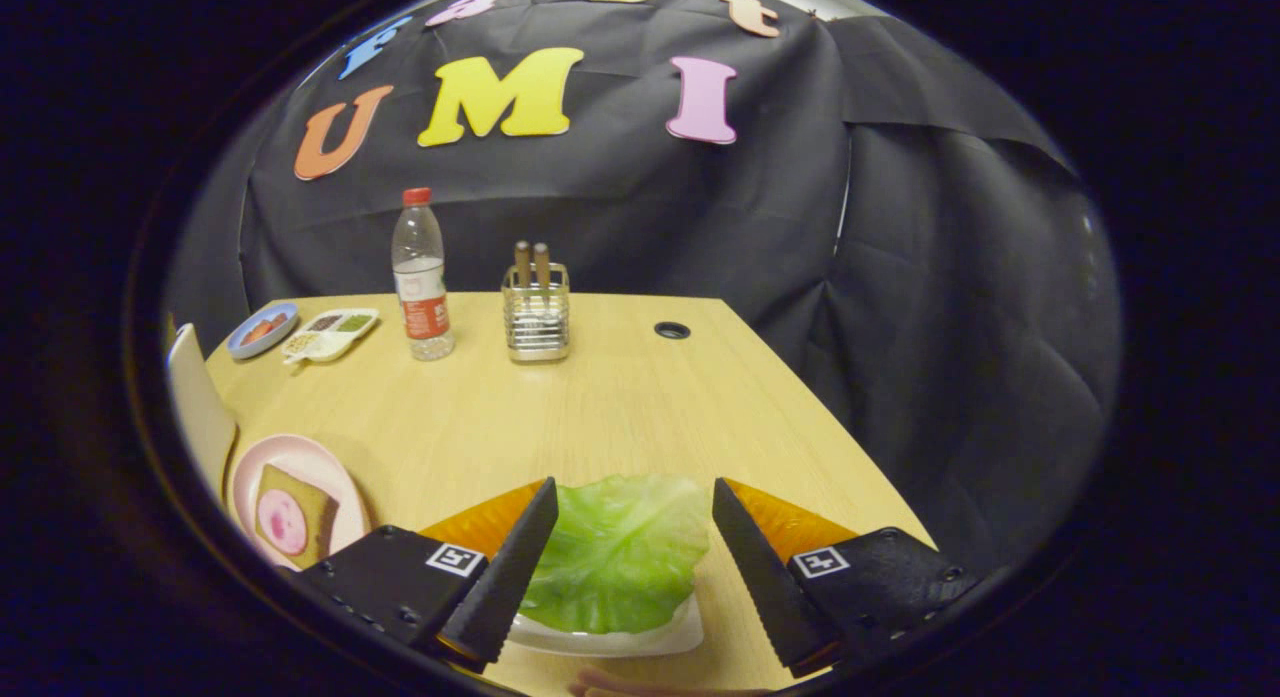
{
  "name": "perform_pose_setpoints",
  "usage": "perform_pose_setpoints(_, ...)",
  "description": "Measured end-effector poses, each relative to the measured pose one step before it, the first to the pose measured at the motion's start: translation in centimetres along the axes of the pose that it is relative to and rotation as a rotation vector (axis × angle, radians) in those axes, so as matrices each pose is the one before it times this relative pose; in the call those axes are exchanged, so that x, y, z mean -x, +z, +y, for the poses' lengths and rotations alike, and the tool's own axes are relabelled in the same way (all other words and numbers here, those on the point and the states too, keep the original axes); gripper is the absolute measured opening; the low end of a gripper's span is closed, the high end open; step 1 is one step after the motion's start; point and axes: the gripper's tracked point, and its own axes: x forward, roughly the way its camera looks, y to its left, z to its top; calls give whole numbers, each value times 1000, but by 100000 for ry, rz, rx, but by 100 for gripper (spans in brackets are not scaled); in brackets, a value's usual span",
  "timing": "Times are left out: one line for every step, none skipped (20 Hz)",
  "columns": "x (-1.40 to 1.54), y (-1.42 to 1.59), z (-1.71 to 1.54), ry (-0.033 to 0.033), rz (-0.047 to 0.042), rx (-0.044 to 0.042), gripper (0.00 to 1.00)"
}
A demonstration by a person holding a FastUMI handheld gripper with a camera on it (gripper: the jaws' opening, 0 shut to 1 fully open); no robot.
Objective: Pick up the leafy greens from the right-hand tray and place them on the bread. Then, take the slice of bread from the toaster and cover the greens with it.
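A pale green leaf of leafy greens (617, 551) lies on a white tray (640, 639) on the wooden table. My gripper (634, 497) hangs over it, open, with the leaf showing between the two fingers and neither finger pressing on it. To the left, beyond the left finger, a pink plate (262, 459) carries a slice of bread (290, 518) topped with a round pink slice of meat.
At the back of the table (620, 417) stand a water bottle (421, 275) with a red cap, a wire holder (537, 314) with two wooden handles, a divided dish (330, 334) and a small blue plate (261, 330). A white object (198, 407) stands at the left edge. The table's right edge runs close.
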Motion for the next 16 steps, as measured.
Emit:
perform_pose_setpoints(-592, -907, -349, -694, 2791, -789, 96)
perform_pose_setpoints(-540, -908, -121, 401, 2754, -1016, 96)
perform_pose_setpoints(-275, -574, -17, 811, 1883, -493, 96)
perform_pose_setpoints(-280, -548, -436, -548, 2035, -339, 96)
perform_pose_setpoints(-146, -329, -165, 390, 1152, -46, 96)
perform_pose_setpoints(-121, -230, 33, 1357, 612, -491, 95)
perform_pose_setpoints(27, 119, 213, 1450, -162, -459, 95)
perform_pose_setpoints(-355, -161, 134, 502, 928, -194, 85)
perform_pose_setpoints(-261, 28, 137, 200, 497, -240, 75)
perform_pose_setpoints(-187, 50, -123, -937, -252, 184, 65)
perform_pose_setpoints(5, 98, -427, -2421, -85, 950, 55)
perform_pose_setpoints(-91, 156, -467, -3066, -911, 1488, 46)
perform_pose_setpoints(186, 257, -325, -2095, -866, 1220, 36)
perform_pose_setpoints(327, 522, -290, -977, -2049, -71, 26)
perform_pose_setpoints(570, 422, 82, 528, -1225, -1403, 16)
perform_pose_setpoints(495, 339, 126, 1455, -1397, -1421, 2)
